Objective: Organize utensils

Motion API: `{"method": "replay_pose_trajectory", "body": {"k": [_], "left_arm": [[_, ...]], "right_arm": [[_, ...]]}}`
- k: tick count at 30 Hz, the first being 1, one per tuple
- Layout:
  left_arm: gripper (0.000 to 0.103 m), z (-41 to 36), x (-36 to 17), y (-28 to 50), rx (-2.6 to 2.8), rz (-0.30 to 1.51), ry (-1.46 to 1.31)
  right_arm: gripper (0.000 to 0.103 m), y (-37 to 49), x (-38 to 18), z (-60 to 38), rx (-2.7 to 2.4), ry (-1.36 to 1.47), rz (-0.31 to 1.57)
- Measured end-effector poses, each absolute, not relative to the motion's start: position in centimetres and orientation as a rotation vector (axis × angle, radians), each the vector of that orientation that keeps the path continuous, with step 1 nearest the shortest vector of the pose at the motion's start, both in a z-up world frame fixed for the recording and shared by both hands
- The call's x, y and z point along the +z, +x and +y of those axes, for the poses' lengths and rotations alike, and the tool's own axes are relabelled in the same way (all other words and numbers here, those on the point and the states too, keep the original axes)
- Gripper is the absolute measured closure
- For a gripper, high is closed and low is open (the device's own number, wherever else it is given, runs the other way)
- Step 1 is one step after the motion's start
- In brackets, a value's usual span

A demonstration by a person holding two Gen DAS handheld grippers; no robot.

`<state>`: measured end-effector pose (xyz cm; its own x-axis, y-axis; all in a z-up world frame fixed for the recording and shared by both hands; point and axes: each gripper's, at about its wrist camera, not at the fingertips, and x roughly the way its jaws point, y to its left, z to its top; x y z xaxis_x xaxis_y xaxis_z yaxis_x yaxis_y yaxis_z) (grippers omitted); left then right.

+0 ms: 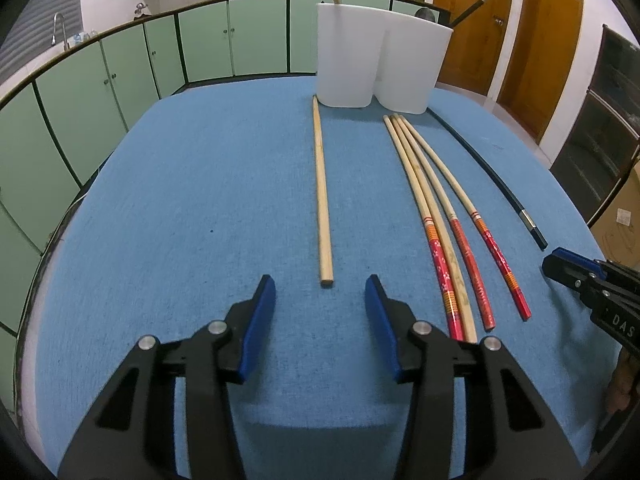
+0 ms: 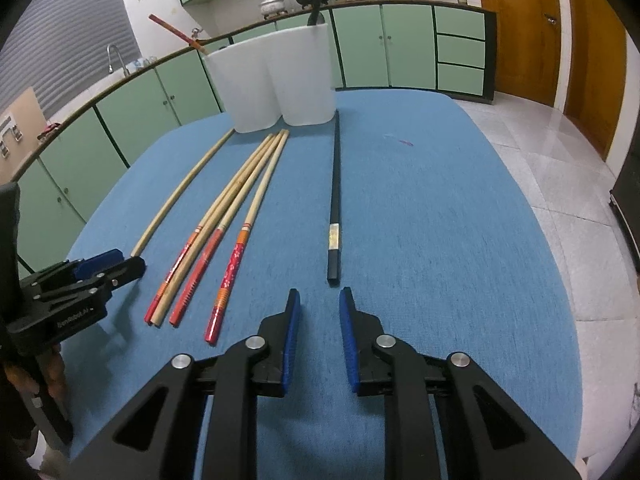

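On the blue tablecloth lie a plain wooden chopstick, a bunch of red-handled chopsticks with one more plain stick among them, and a black chopstick. A white two-compartment holder stands at the far edge; a red chopstick and a black one stand in it. My left gripper is open and empty, its fingertips just short of the plain chopstick's near end. My right gripper is open and empty, just short of the black chopstick. The holder and red chopsticks also show in the right wrist view.
The table's blue cloth ends at rounded edges on all sides. Green kitchen cabinets run behind and to the left. Wooden doors and a tiled floor lie to the right.
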<state>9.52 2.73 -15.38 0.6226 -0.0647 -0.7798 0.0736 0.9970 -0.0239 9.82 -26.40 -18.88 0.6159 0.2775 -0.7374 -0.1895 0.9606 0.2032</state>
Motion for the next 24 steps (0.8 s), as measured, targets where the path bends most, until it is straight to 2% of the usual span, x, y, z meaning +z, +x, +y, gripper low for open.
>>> {"method": "replay_pose_trajectory", "body": {"k": [5, 10, 15, 17, 24], "left_arm": [[0.060, 2.9, -15.5, 9.7, -0.081, 0.899, -0.001], [0.069, 2.9, -15.6, 10.2, -0.083, 0.901, -0.012], [0.091, 2.3, -15.6, 10.8, -0.102, 0.905, -0.019], [0.096, 2.0, -15.6, 10.8, -0.107, 0.904, -0.009], [0.096, 2.3, -15.1, 10.4, -0.108, 0.895, -0.031]], "right_arm": [[0.084, 10.7, -18.8, -25.9, 0.245, 0.086, 0.876], [0.085, 11.4, -19.0, -25.6, 0.231, 0.083, 0.880], [0.096, 11.7, -19.1, -25.7, 0.218, 0.085, 0.883], [0.096, 11.7, -19.1, -25.6, 0.220, 0.082, 0.882], [0.096, 11.2, -18.3, -26.1, 0.235, 0.107, 0.836]]}}
